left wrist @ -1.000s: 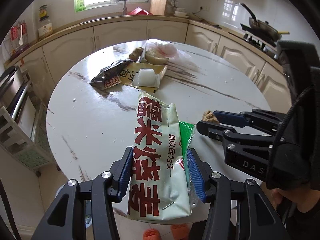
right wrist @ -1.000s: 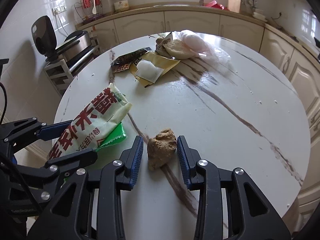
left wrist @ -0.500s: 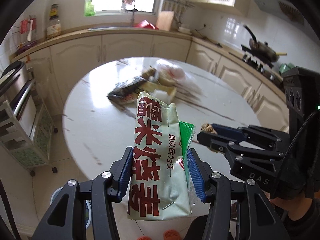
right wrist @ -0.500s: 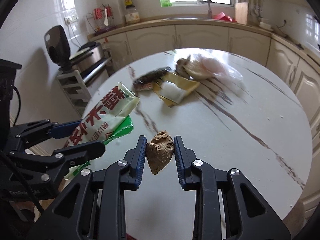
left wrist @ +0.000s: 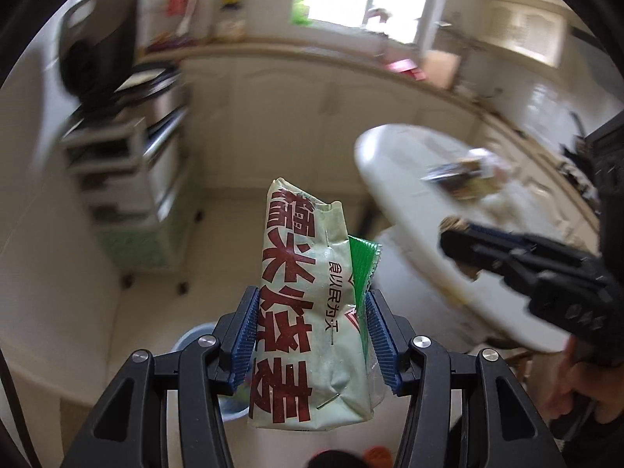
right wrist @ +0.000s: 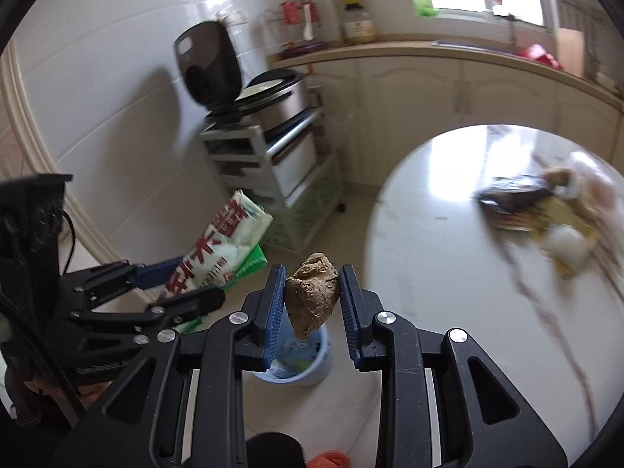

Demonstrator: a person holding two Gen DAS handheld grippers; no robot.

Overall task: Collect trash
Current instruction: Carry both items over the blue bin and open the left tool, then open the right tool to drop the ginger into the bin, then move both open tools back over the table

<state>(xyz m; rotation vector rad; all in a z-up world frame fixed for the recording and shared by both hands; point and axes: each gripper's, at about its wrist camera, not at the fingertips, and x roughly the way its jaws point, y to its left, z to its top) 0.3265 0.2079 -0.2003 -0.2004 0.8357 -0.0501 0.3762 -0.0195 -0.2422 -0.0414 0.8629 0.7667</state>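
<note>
Two grippers each carry one piece of trash away from the round desk (right wrist: 409, 234). The left gripper (left wrist: 310, 335) is clamped on a pale green snack bag (left wrist: 308, 312) with red lettering, a green wrapper (left wrist: 362, 261) tucked beside it. The right gripper (right wrist: 311, 304), jaws narrowly set, pinches a brown crumpled lump (right wrist: 312, 296). A blue bin (right wrist: 300, 366) with some rubbish already inside stands on the floor, just below the lump. Neither piece is dropped yet. More trash (right wrist: 538, 210), blurred wrappers and a plastic bag, lies on the far side of the desk, so collecting looks roughly half done.
</note>
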